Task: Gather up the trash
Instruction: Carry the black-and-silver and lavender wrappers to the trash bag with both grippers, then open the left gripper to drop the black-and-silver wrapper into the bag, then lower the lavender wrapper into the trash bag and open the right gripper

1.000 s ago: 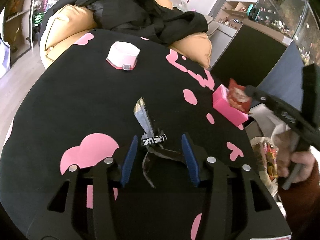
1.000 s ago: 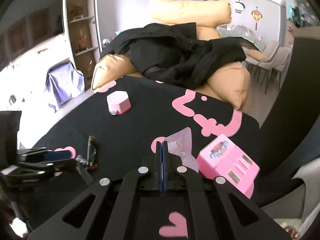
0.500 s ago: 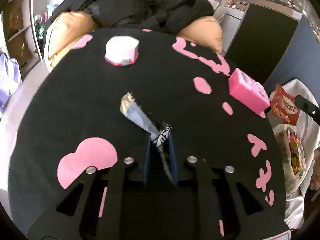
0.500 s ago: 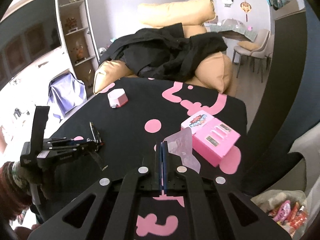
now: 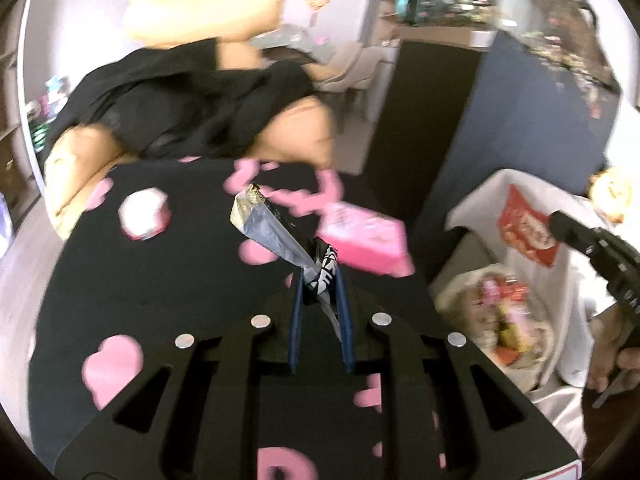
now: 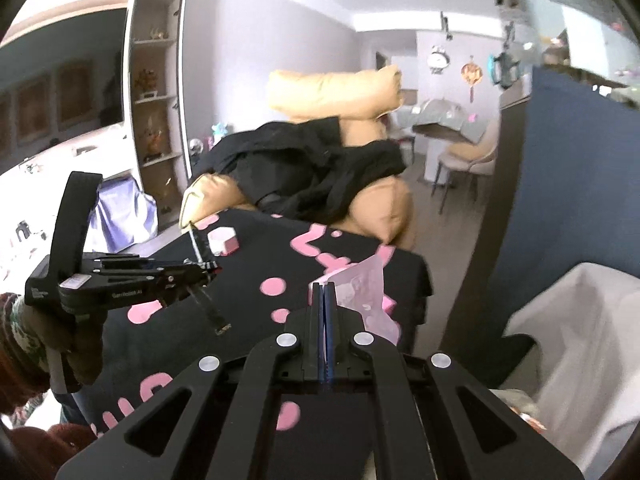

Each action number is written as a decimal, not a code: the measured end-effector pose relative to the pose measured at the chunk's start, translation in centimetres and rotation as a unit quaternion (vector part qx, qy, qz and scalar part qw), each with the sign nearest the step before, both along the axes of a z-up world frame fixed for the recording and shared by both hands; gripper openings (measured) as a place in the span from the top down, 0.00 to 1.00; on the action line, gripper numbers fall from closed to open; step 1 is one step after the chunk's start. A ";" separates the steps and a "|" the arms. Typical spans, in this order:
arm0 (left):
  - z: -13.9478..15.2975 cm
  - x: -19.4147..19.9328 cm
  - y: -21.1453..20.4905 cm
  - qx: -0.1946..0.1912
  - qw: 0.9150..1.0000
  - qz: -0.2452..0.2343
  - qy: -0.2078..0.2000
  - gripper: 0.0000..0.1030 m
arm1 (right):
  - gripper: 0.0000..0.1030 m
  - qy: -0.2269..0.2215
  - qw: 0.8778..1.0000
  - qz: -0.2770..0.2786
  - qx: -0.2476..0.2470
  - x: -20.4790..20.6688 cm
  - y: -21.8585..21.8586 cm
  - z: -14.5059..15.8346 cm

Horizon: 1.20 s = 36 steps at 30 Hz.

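Left hand-held gripper (image 5: 318, 276): clamped on silver-black wrapper (image 5: 272, 228), raised above worktop (image 5: 160, 280). Right hand-held gripper (image 6: 324, 290): clamped on pink translucent wrapper (image 6: 362, 288).

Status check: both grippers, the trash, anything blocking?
Left gripper shut on silver-black wrapper, lifted clear of black table. Right gripper shut on clear pink wrapper. Trash bag open at right; path looks clear.

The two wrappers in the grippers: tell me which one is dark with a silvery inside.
The long wrapper pinched in the left hand-held gripper: black with white lettering, silver-lined. The right hand-held gripper holds a pale, translucent pinkish wrapper.
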<state>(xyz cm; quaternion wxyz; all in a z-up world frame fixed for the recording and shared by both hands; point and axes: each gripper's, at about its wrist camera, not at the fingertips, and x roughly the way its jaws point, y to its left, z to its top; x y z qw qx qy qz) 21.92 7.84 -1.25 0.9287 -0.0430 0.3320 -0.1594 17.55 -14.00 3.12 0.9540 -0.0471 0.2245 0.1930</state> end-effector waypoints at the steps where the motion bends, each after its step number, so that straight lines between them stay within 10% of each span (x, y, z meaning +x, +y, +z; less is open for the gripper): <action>1: 0.4 0.0 -1.2 -0.005 1.000 -0.013 -0.001 0.85 | 0.97 -0.005 1.000 -0.007 0.000 -0.6 -1.1 0.3; 20: -7.4 2.1 -26.8 -0.080 0.954 -0.258 0.132 0.85 | 0.97 0.024 0.990 -0.135 -0.022 -2.9 -15.6 -1.1; 23: -8.7 2.4 -27.7 -0.089 0.945 -0.272 0.158 0.67 | 0.97 0.032 0.990 -0.135 -0.019 -2.6 -16.2 -1.8; 36: -4.7 -1.4 -16.0 -0.005 0.991 -0.119 0.063 0.52 | 0.97 0.097 0.989 -0.112 -0.027 -1.1 -14.7 -8.2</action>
